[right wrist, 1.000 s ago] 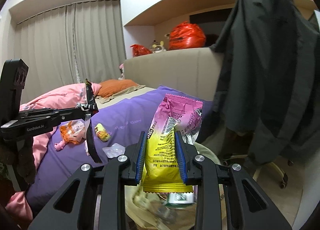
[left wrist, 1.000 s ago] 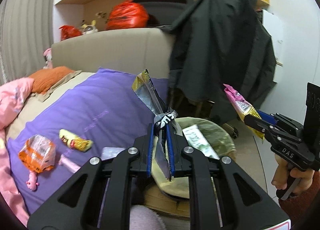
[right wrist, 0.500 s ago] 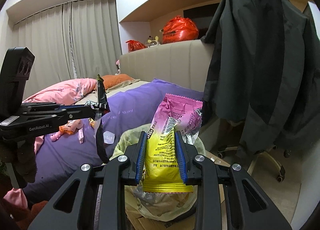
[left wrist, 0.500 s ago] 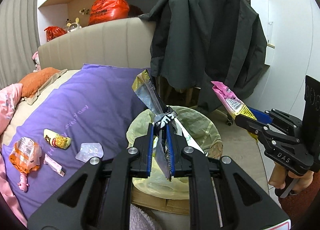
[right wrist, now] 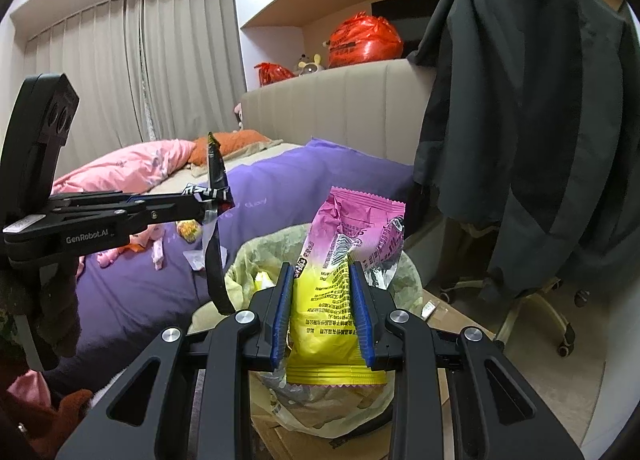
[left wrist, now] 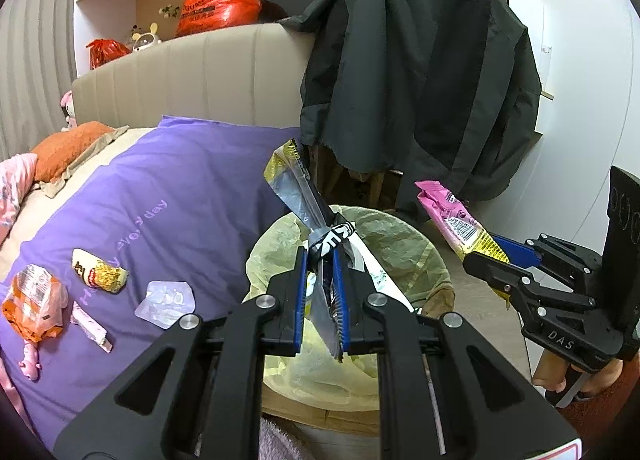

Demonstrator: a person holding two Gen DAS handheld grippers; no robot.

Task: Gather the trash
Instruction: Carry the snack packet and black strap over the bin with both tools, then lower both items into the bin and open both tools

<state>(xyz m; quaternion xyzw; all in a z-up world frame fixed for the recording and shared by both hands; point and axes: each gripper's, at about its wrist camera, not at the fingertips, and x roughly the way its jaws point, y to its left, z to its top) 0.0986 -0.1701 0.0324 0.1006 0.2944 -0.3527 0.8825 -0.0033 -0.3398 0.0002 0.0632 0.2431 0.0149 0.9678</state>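
Above the lined bin (left wrist: 400, 244), each gripper's fingers pinch a wrapper: left silver (left wrist: 296, 187), right pink-yellow (right wrist: 340, 284)

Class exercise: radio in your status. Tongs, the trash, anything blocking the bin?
Left tongs shut on silver wrapper. Right tongs shut on pink-yellow packet. Both over the lined bin. Nothing blocking it; more litter on purple bedspread.

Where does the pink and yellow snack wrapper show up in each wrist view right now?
Left wrist view: pink and yellow snack wrapper at right of centre, sticking up from the right gripper.
Right wrist view: same wrapper at bottom centre, clamped between the blue pads.
Shared landmark: the bin lined with a yellowish plastic bag.
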